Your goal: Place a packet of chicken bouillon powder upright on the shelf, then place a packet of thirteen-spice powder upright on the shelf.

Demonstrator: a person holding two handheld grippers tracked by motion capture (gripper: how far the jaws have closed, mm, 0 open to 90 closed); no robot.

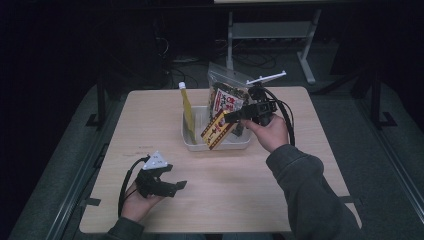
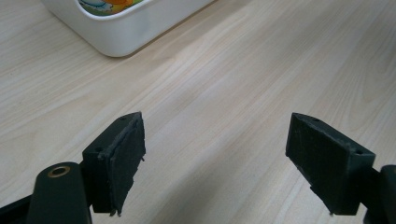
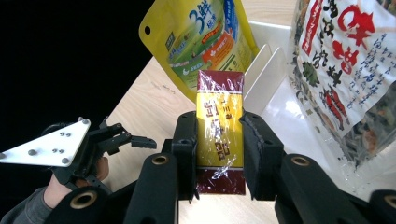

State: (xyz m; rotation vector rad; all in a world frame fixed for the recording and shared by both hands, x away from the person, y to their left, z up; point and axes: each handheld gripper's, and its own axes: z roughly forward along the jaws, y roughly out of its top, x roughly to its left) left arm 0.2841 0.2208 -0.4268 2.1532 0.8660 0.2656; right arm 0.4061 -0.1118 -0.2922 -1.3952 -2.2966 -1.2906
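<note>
Near the middle of the light wooden table (image 1: 300,165), toward its far half, sits a white plastic bin (image 1: 192,142) with rounded corners; inside it a yellow pouch (image 1: 188,112) stands upright at the left end and a clear snack bag with red lettering (image 1: 226,92) stands at the right. The right gripper (image 1: 231,118), held in a hand (image 1: 270,132) in a grey sleeve, pinches a flat red-and-yellow wrapped packet (image 1: 218,129) over the bin's front wall, the packet tilted with its lower end hanging down toward the table. From the right gripper view the packet (image 3: 220,126) sits squarely between the two jaws, both pads pressed against its long sides, with its top end pointing at the yellow pouch (image 3: 201,42) and the snack bag (image 3: 345,70) close on the right; white divider walls (image 3: 264,77) rise inside the bin between them. The left gripper (image 1: 167,185) rests low at the near left of the table, well apart from the bin, its jaws spread wide with only bare wood between them. In the left gripper view a rounded corner of the bin (image 2: 126,32) shows at the top. Broad bare tabletop lies between the bin and the near edge, and to the bin's left and right.
</note>
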